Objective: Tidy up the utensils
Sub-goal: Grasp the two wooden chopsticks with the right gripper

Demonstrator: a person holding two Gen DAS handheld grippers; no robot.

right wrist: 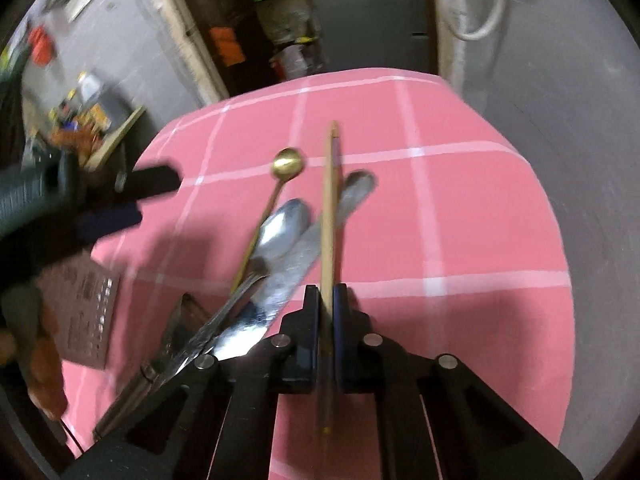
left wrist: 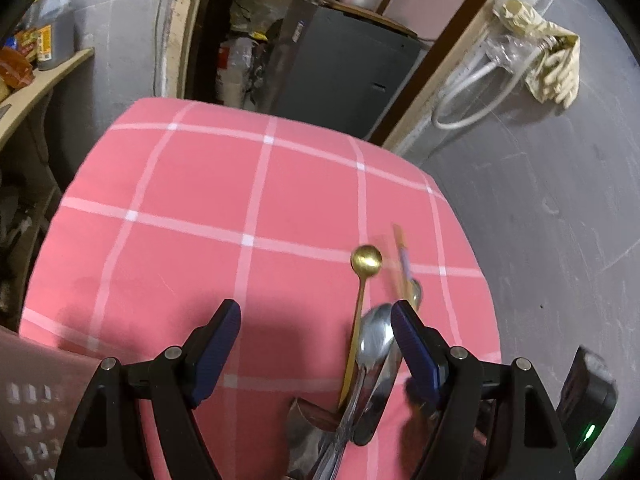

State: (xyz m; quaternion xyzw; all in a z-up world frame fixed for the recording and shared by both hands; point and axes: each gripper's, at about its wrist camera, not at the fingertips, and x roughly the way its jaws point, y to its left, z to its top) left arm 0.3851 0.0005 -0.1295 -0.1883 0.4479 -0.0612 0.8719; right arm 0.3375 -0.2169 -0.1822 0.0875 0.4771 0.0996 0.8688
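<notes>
Right wrist view shows the right gripper (right wrist: 327,300) closed on a wooden chopstick (right wrist: 329,208), pinched near its low end, the stick running from 6 o'clock to 12 o'clock with its free tip toward the far edge of the pink checked cloth (right wrist: 480,220). A second, darker stick may lie against it; blur hides that. At 10 o'clock from the jaws a bundle fans out: gold spoon (right wrist: 289,163) with bowl farthest away, steel spoon (right wrist: 286,229) bowl up, a knife (right wrist: 280,288) beside it, and another steel piece (right wrist: 358,186) peeping past the chopstick. Their long axes all lean from 7 o'clock to 1 o'clock, handles gathered low in a dark holder (right wrist: 180,320). The left gripper (left wrist: 316,328) hangs with jaws wide apart and empty, its right finger just beside the steel spoon (left wrist: 376,336); the gold spoon (left wrist: 366,260) and chopstick (left wrist: 402,260) point toward 12 o'clock. A perforated basket (left wrist: 36,400) sits at 8 o'clock in the left view. The main risk, I judge, is the long stick pivoting in the narrow pinch and swinging down, or its tip raking the leaning spoons and tipping the holder. The left finger could also nudge the steel spoon sideways.
</notes>
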